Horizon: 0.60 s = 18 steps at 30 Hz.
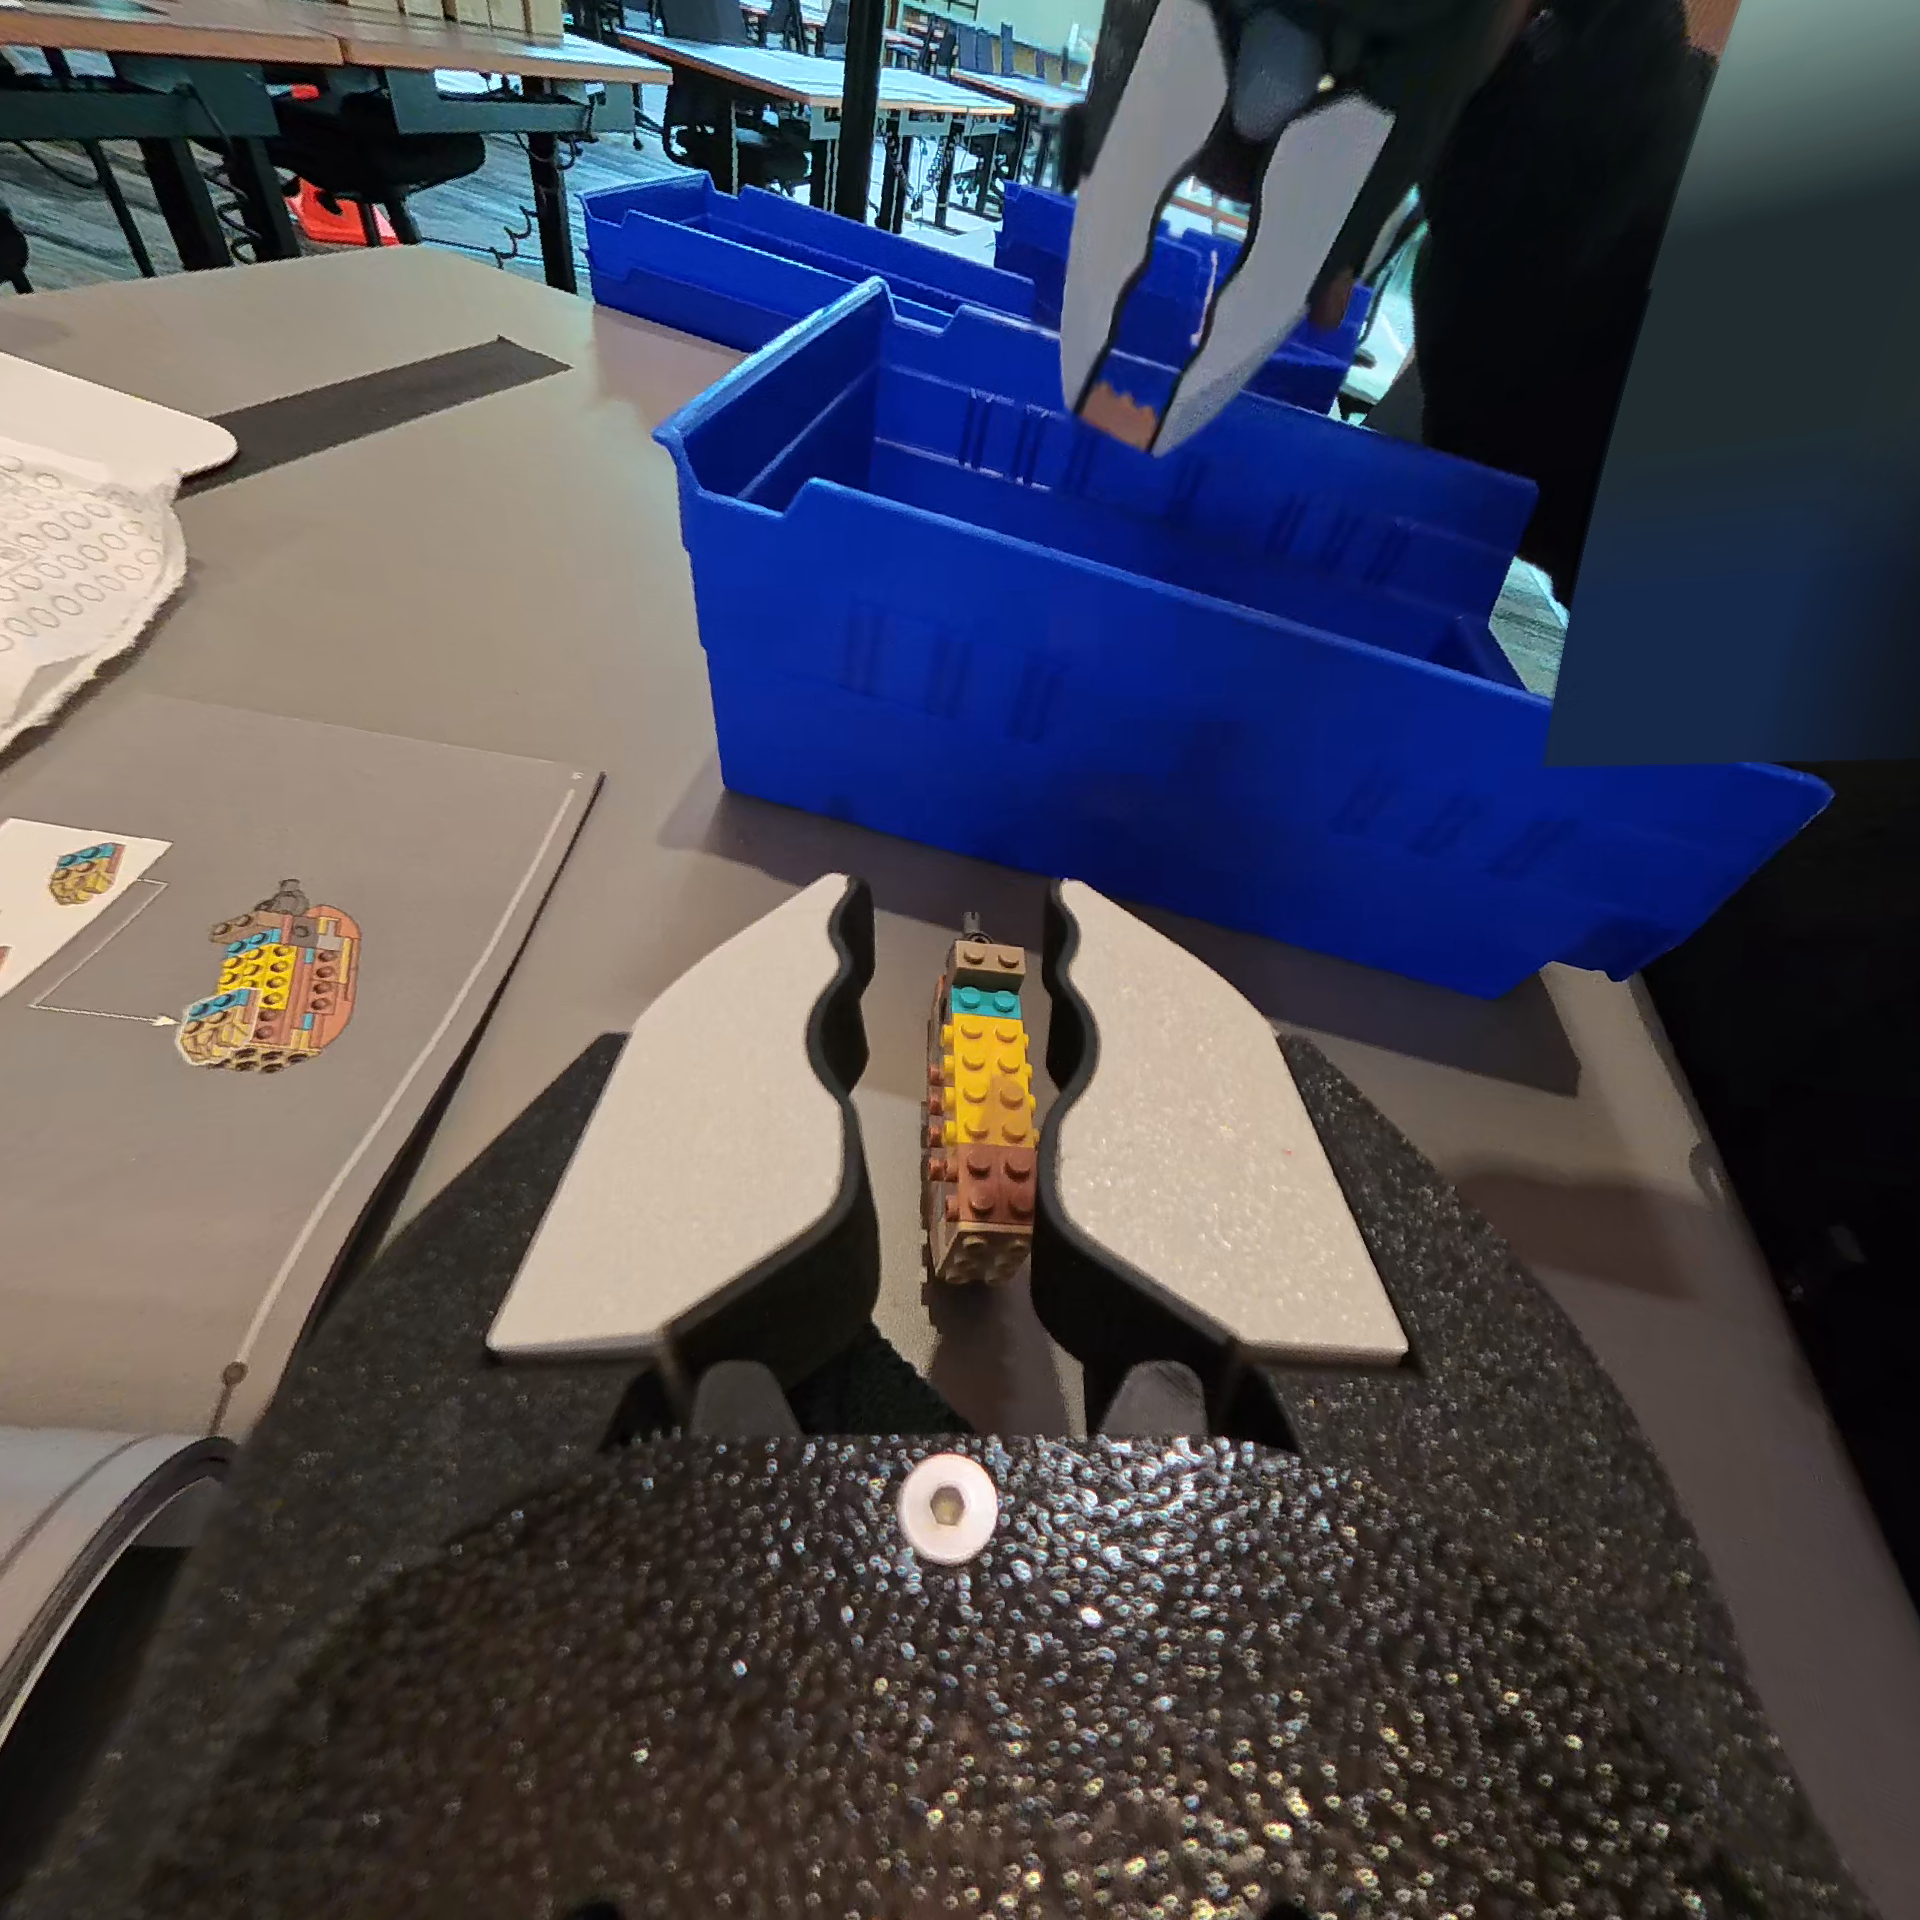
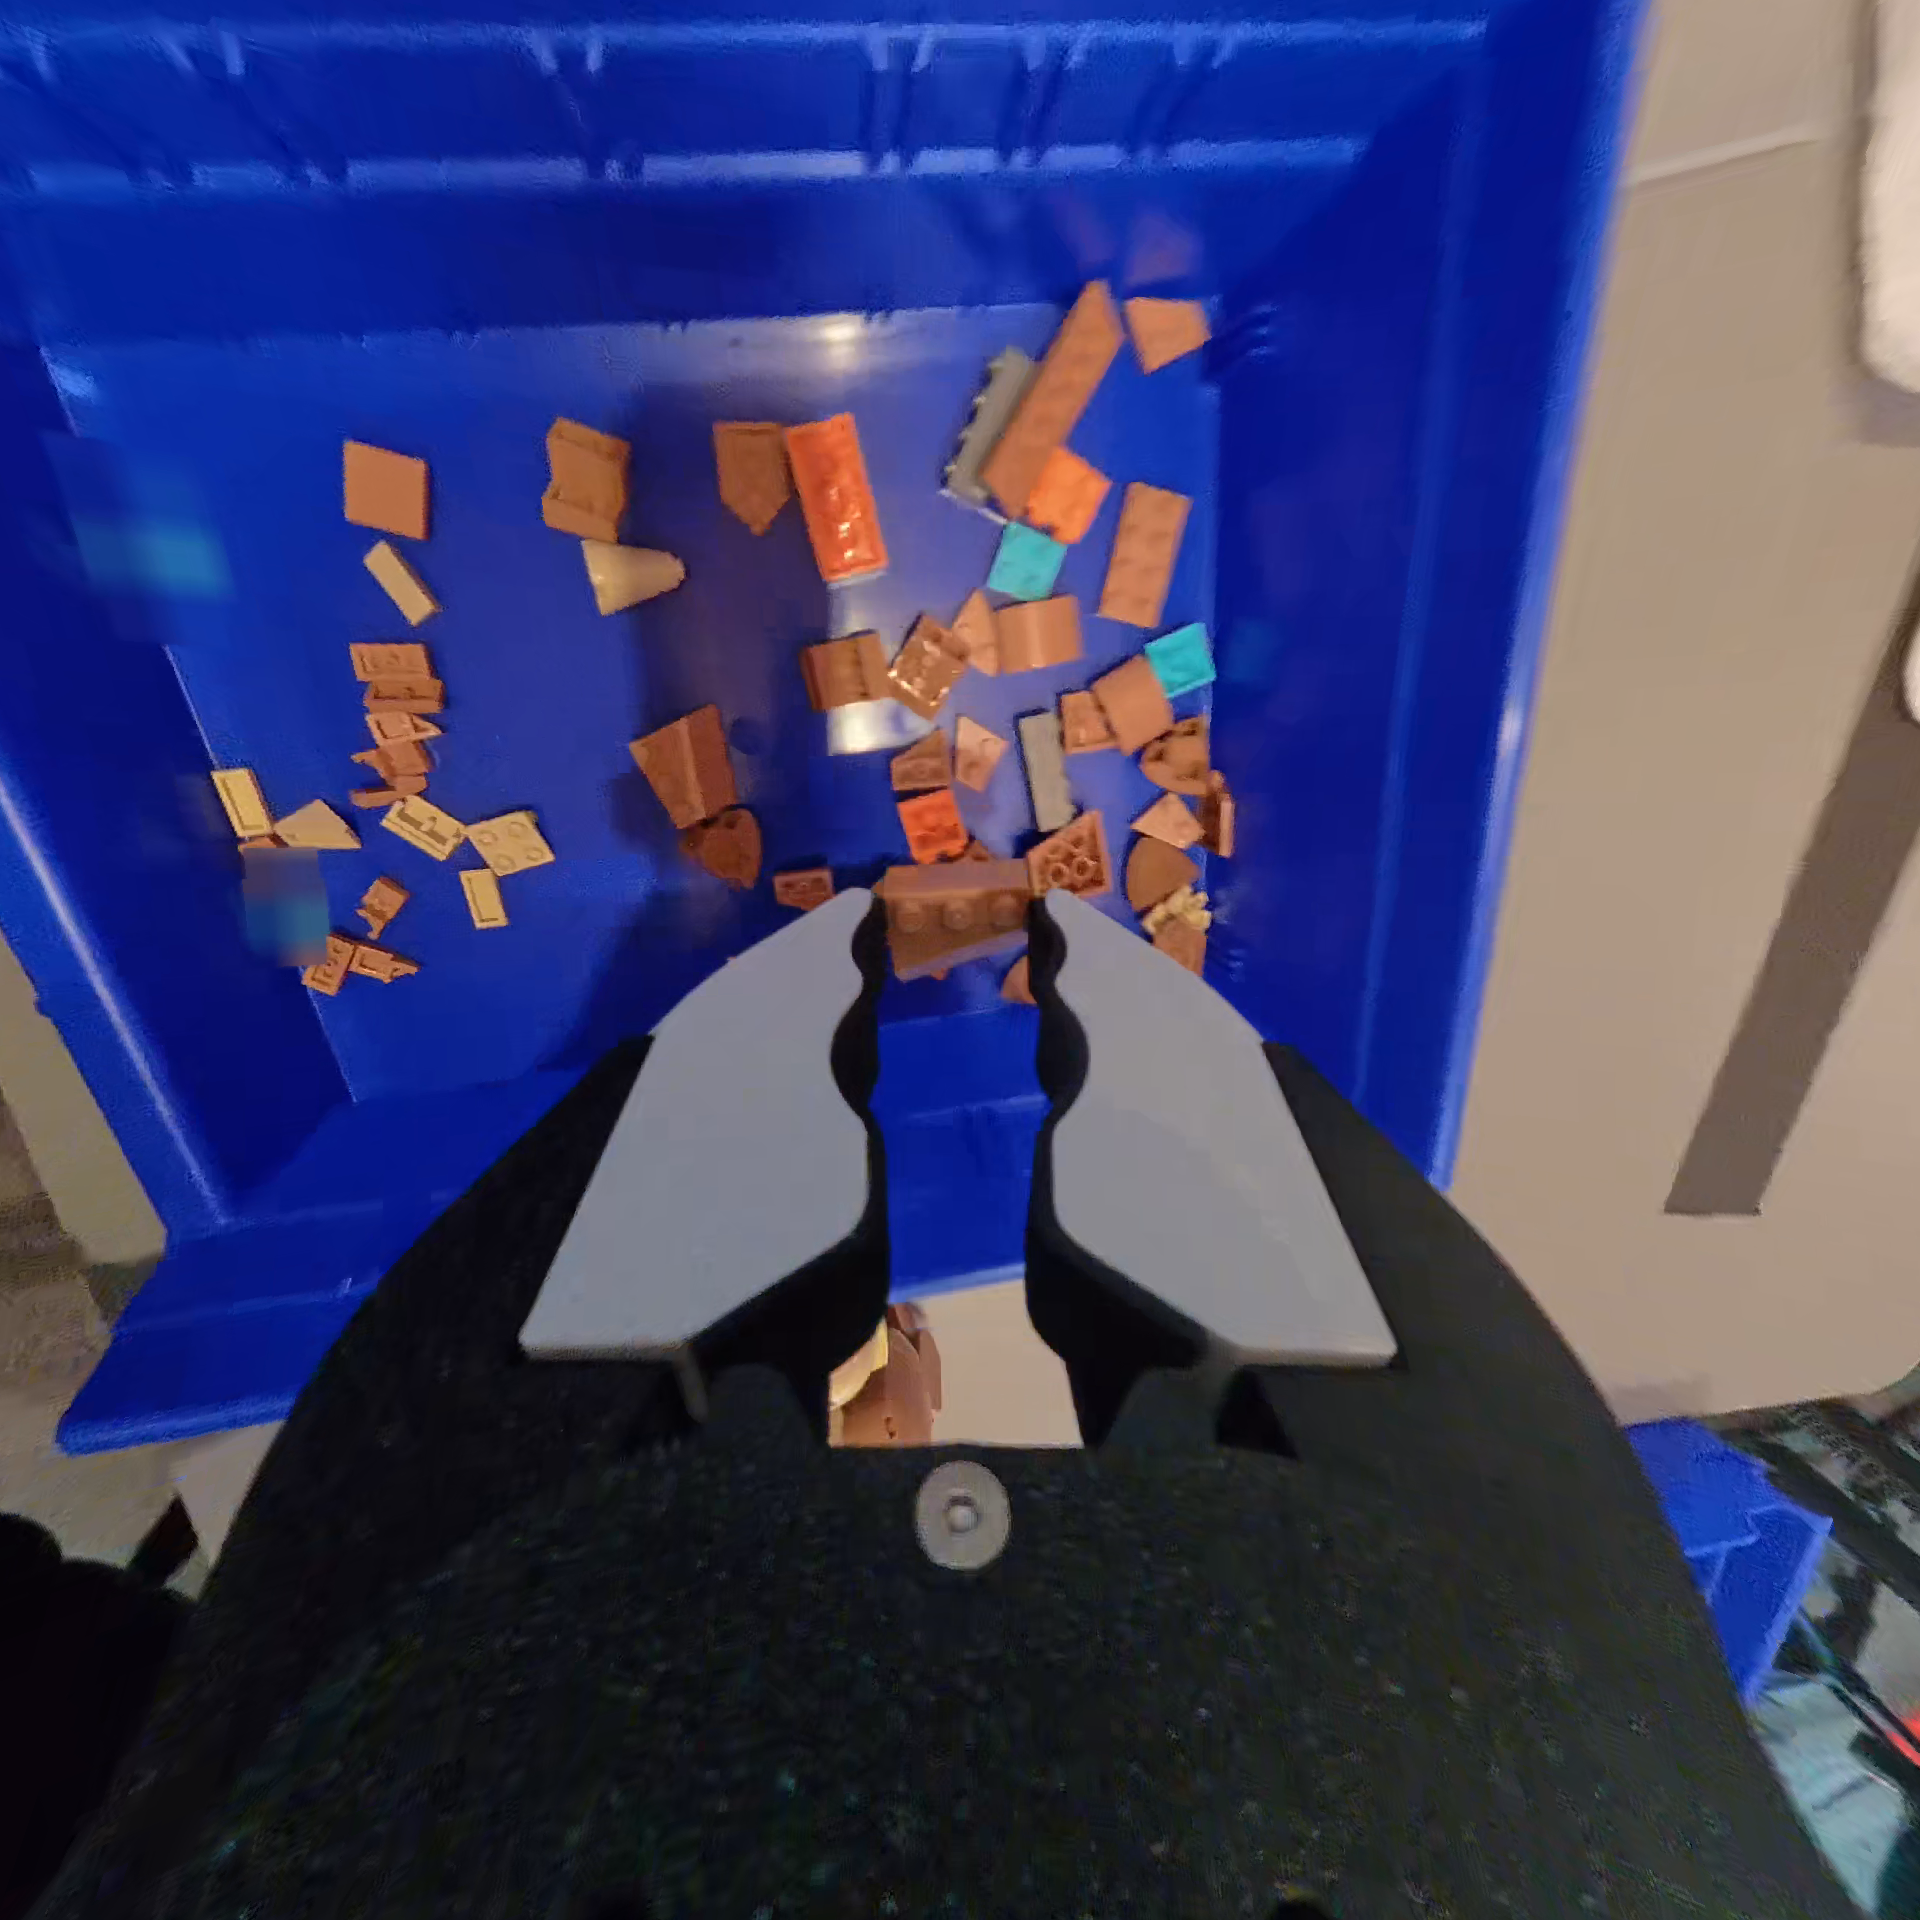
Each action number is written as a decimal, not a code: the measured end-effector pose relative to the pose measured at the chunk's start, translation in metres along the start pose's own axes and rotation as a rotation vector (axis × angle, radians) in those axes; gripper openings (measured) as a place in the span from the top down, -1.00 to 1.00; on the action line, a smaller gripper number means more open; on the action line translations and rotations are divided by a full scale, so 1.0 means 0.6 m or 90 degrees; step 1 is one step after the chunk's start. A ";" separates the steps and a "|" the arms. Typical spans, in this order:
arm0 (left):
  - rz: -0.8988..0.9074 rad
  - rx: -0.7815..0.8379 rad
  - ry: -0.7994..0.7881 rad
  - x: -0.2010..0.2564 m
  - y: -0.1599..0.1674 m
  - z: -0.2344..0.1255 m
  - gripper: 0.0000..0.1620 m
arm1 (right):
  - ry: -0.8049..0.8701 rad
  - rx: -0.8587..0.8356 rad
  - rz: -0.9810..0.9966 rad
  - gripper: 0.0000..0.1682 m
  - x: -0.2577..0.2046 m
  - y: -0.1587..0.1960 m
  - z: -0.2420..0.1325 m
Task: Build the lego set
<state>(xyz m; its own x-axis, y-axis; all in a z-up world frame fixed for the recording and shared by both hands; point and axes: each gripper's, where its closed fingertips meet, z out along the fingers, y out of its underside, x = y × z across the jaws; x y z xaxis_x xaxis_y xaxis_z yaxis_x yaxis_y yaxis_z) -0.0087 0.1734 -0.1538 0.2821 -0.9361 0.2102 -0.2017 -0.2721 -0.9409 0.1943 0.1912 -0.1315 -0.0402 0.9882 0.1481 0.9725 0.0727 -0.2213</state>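
Brown studded brick [image 2: 951,920] sits pinched in our right gripper [image 2: 954,904] over the glossy blue bin [image 2: 1496,623]; our left gripper [image 1: 956,925] gapes around the knobbly half-built model [image 1: 982,1112] on the grey table [image 1: 416,499].

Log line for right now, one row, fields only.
left gripper: open, around lego assembly on table | right gripper: shut on brown brick over blue bin
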 end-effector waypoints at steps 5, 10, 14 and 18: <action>0.002 -0.002 -0.001 0.000 0.001 0.000 0.62 | 0.019 0.014 0.017 0.69 -0.001 0.009 -0.005; -0.001 -0.001 -0.002 -0.001 0.000 0.000 0.62 | 0.016 0.020 0.021 0.69 -0.011 0.010 0.007; 0.003 -0.004 -0.002 0.000 0.001 0.001 0.62 | -0.011 0.006 0.011 0.69 -0.027 0.004 0.032; 0.003 -0.004 -0.003 0.000 0.001 0.001 0.62 | -0.051 -0.024 -0.014 0.69 -0.048 -0.008 0.074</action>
<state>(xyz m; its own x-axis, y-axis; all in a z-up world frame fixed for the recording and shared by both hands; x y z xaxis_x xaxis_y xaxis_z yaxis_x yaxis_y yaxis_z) -0.0083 0.1731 -0.1546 0.2851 -0.9364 0.2045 -0.2095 -0.2691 -0.9401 0.1808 0.1687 -0.1776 -0.0777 0.9942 0.0741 0.9792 0.0901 -0.1819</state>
